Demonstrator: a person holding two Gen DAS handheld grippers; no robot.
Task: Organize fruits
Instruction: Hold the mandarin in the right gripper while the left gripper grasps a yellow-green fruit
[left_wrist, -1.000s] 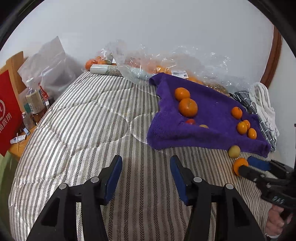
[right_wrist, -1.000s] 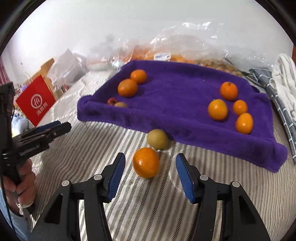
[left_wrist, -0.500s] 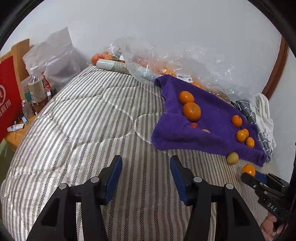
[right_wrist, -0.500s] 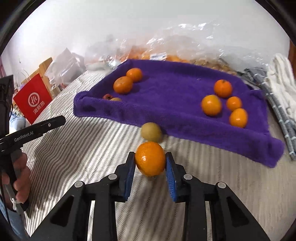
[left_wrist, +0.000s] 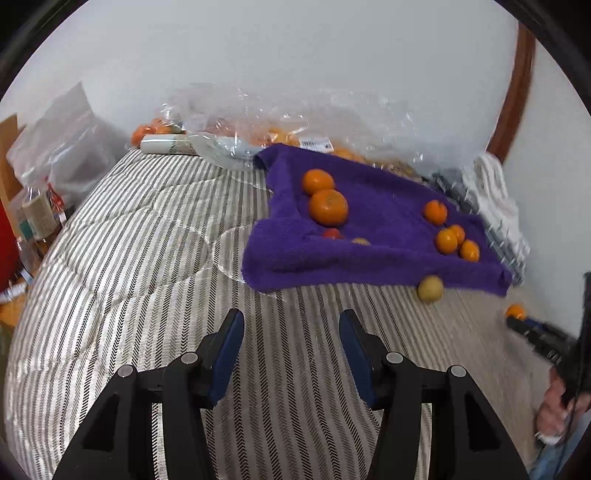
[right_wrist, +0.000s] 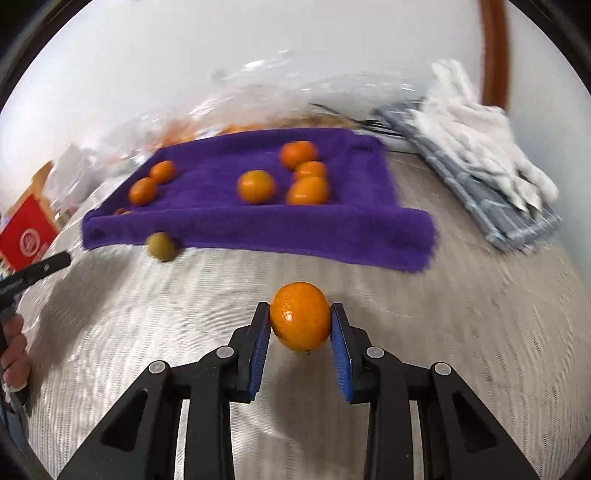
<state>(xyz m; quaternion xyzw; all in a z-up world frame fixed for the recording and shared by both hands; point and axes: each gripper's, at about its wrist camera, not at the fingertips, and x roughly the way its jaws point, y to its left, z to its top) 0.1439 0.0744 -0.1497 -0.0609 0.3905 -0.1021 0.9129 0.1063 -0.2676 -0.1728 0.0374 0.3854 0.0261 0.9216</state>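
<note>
My right gripper (right_wrist: 300, 323) is shut on an orange (right_wrist: 300, 316) and holds it above the striped bedspread, in front of the purple towel (right_wrist: 258, 221). The towel carries several oranges: a pair at its left (right_wrist: 143, 191) and a cluster at its right (right_wrist: 308, 190). A yellow-green fruit (right_wrist: 161, 246) lies on the bedspread against the towel's front edge. My left gripper (left_wrist: 291, 343) is open and empty over the bedspread, left of the towel (left_wrist: 369, 243). In the left wrist view the held orange (left_wrist: 515, 312) shows at the far right.
Clear plastic bags (left_wrist: 266, 122) with more oranges lie behind the towel by the wall. Folded grey and white cloths (right_wrist: 476, 162) lie right of the towel. A red box (right_wrist: 26, 236) and bottles (left_wrist: 37, 218) stand off the bed's left side.
My right gripper closed on the orange, lifted it off the bedspread and swung right. My left gripper stayed open and drew back a little.
</note>
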